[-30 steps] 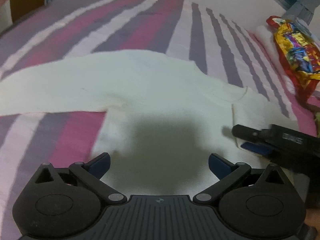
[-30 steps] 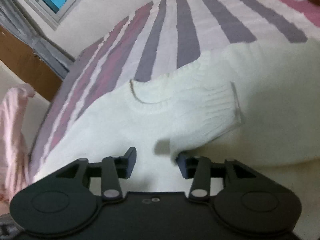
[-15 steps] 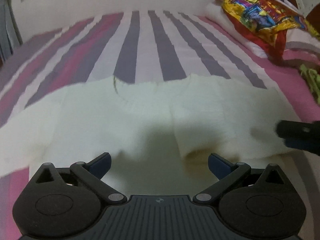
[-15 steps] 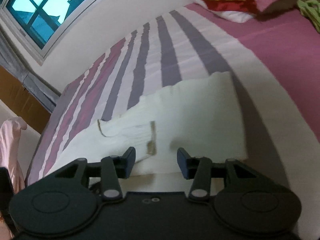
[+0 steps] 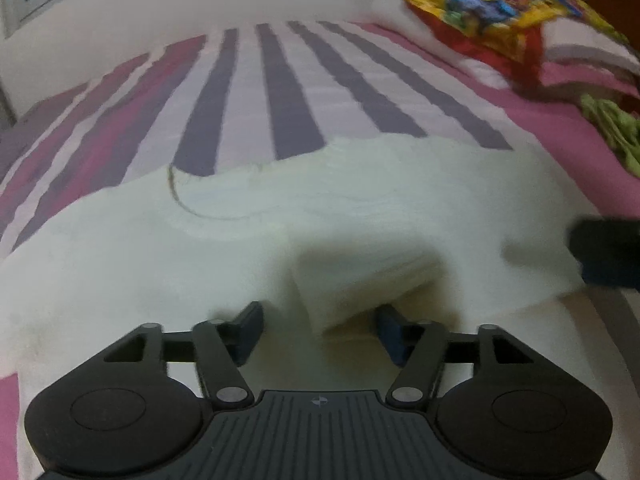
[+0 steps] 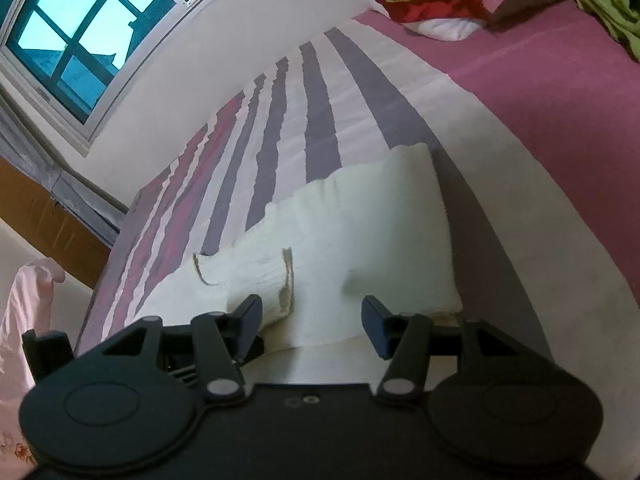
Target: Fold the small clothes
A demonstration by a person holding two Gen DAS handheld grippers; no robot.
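A cream knit sweater (image 5: 360, 200) lies flat on the striped bed, one sleeve folded across its body; it also shows in the right wrist view (image 6: 372, 236). My left gripper (image 5: 320, 332) is open, its jaws on either side of the folded sleeve's cuff (image 5: 360, 280) at the sweater's near edge. My right gripper (image 6: 312, 320) is open and empty over the sweater's near edge, to the right of the left one. The right gripper's dark tip (image 5: 604, 252) shows at the right of the left wrist view.
The bedspread (image 5: 288, 92) has purple, pink and white stripes. A colourful yellow and red bag (image 5: 480, 4) on white pillows lies at the far right. A green cloth (image 6: 608, 4) lies on the pink part. A window (image 6: 80, 40) and wall stand beyond the bed.
The right gripper has let go of the sleeve and drawn back to the sweater's near edge. The left gripper has swung right, narrowed its jaws and moved in around the cuff.
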